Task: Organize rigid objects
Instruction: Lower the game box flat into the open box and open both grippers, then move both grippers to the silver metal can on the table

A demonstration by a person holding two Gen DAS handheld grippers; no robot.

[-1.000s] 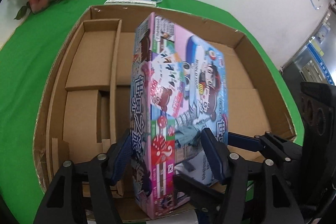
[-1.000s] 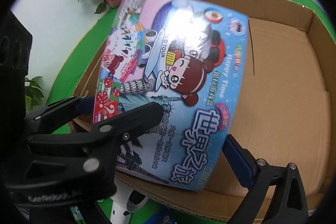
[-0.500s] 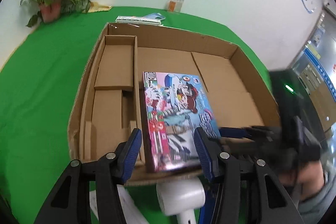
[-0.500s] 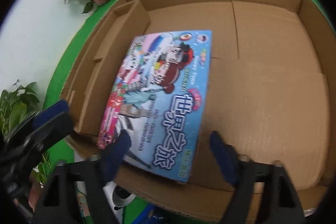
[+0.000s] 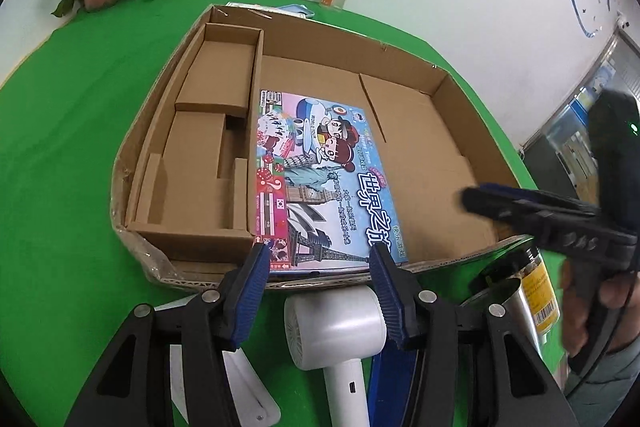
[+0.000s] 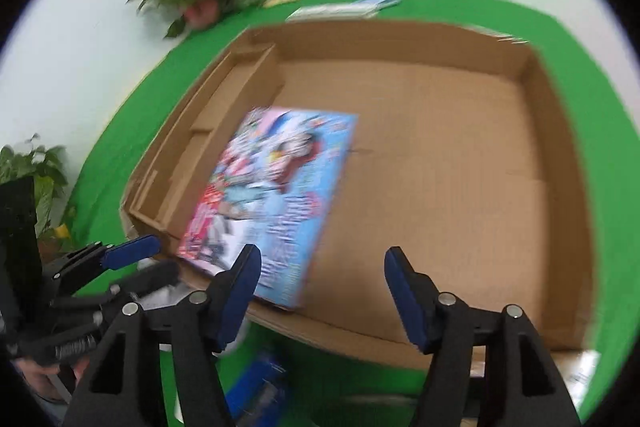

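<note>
The board game box (image 5: 320, 175) lies flat in the cardboard tray (image 5: 444, 83), against the divider. Both grippers are empty: left gripper (image 5: 318, 259) parted, right gripper (image 6: 322, 267) just reopening. Only the left view shows the white hair dryer (image 5: 332, 323) and jar (image 5: 536, 279).

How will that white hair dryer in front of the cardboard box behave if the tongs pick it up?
The hair dryer looks like hard, smooth plastic, so probably rigid but somewhat slippery between the pads. Its barrel is rounded, so it may roll or twist if nudged. The barrel looks bulkier than the handle, so held by the handle it would likely droop barrel-first.
</note>
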